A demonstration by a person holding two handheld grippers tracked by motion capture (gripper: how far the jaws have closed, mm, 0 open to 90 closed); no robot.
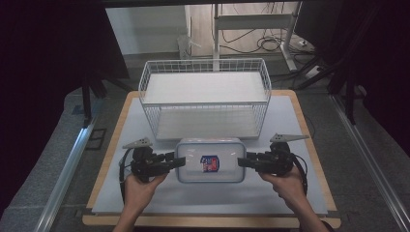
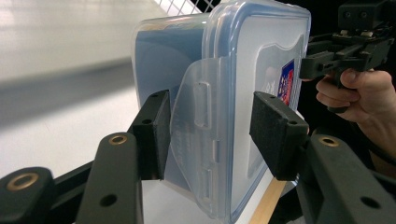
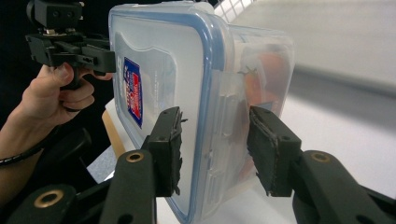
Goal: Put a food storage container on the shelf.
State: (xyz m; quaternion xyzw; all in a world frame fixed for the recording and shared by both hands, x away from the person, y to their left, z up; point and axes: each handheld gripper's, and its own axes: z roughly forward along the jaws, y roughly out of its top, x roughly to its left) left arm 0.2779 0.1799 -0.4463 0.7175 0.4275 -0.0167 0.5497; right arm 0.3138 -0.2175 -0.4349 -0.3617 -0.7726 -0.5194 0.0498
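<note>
left hand-held gripper (image 1: 180,161) pinches the left end latch of the clear lidded container (image 1: 210,161), and the right hand-held gripper (image 1: 241,162) pinches the right end. the container's long axis runs straight between both, over the worktop (image 1: 203,198) just before the wire basket (image 1: 205,99); the carry likely goes forward.

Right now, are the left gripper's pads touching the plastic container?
Touching. In the left gripper view, both pads of the left gripper press the end of the container at its latch flap.

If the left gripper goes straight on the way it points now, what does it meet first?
The left gripper points at the end of the clear plastic container, whose side latch already sits between its jaws. So it would meet that container at once; the right gripper lies beyond it.
</note>
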